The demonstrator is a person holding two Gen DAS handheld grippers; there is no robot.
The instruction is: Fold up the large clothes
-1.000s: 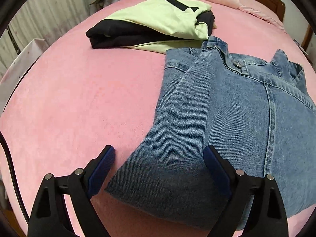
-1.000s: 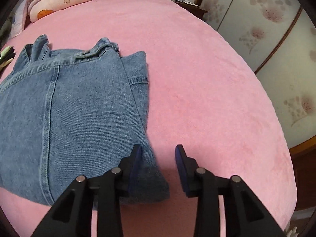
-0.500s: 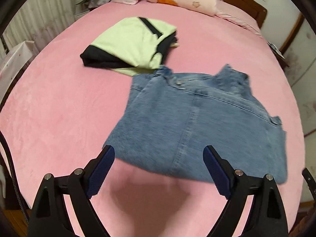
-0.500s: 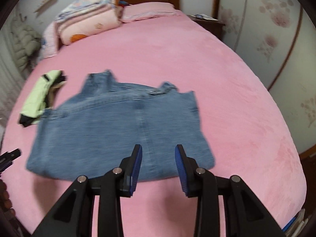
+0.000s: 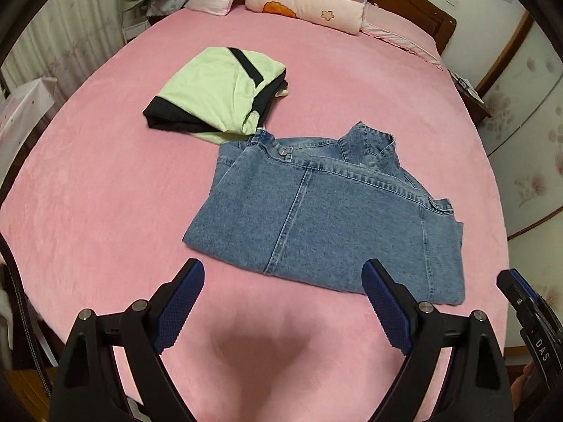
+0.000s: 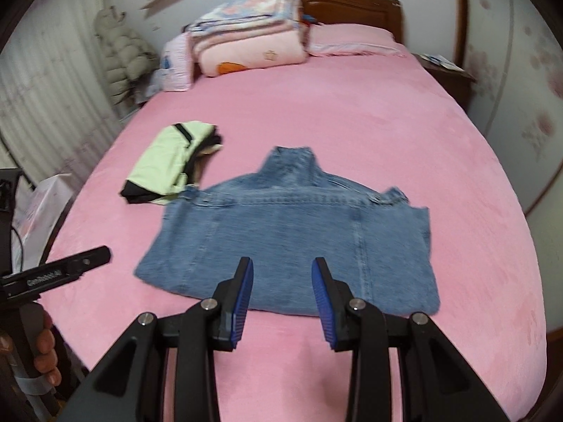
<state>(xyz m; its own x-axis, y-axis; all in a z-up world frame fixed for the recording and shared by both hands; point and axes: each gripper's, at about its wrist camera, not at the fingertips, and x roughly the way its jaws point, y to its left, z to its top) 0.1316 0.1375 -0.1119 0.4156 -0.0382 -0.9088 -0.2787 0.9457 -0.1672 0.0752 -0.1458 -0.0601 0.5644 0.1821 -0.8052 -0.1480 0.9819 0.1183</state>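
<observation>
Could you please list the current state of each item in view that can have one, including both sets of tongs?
Denim jacket: folded into a flat rectangle, back side up, collar toward the headboard, lying on the bed.
Green and black garment: folded, lying beside the jacket's far left corner.
Left tongs: open wide, empty, held off the jacket's near edge.
Right tongs: open, empty, nothing between the pads.
Blankets: folded and stacked at the headboard.
</observation>
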